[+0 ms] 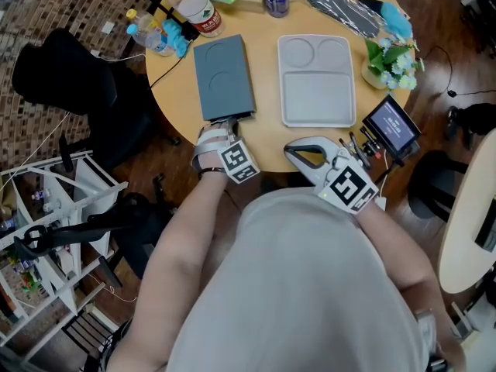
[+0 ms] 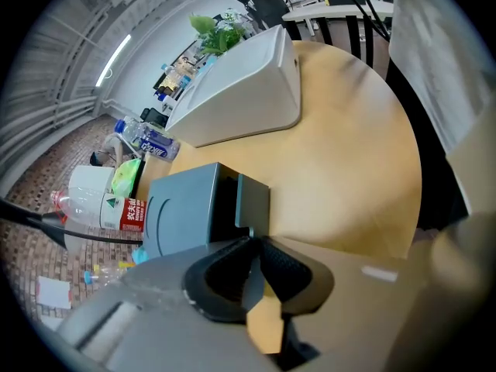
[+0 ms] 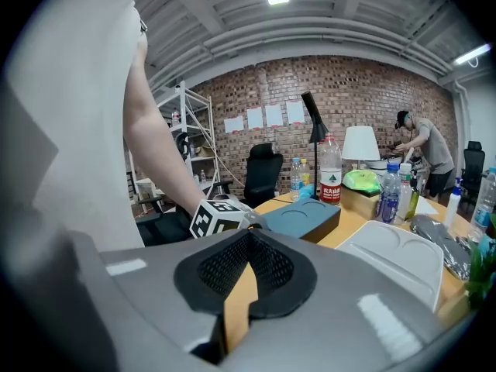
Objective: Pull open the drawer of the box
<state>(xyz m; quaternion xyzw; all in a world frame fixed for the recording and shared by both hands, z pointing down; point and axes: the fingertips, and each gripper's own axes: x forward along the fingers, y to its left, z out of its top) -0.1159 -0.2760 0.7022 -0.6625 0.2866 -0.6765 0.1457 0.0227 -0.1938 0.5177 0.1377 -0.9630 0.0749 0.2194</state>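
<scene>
Left tool (image 2: pixel 254 245) is seen closed on the thin pull tab of the drawer (image 2: pixel 251 198), with the ribbed black pads pressed on either face of the tab. A dark gap is seen between the drawer front and the box (image 1: pixel 223 76). The box is a flat, slate-grey slab with a curved recess marked in its lid. It is laid with its drawer end close to the 6 o'clock edge of the round, wood-coloured tabletop (image 1: pixel 267 142). Only a narrow strip of wood is left behind the tool before the rim.

At 3 o'clock of the box, apart from it, a pale grey compartment tray (image 1: pixel 316 80) is laid, with bare wood left between them. At 12 o'clock a clear bottle with a red label (image 1: pixel 198 8) is set just beyond the box.

At 4 o'clock of the box the right tool (image 1: pixel 288 152) is held over the tabletop rim, its pad tips together and nothing between them. The drawer's inside is lost in shadow, and how far out it stands cannot be judged.
</scene>
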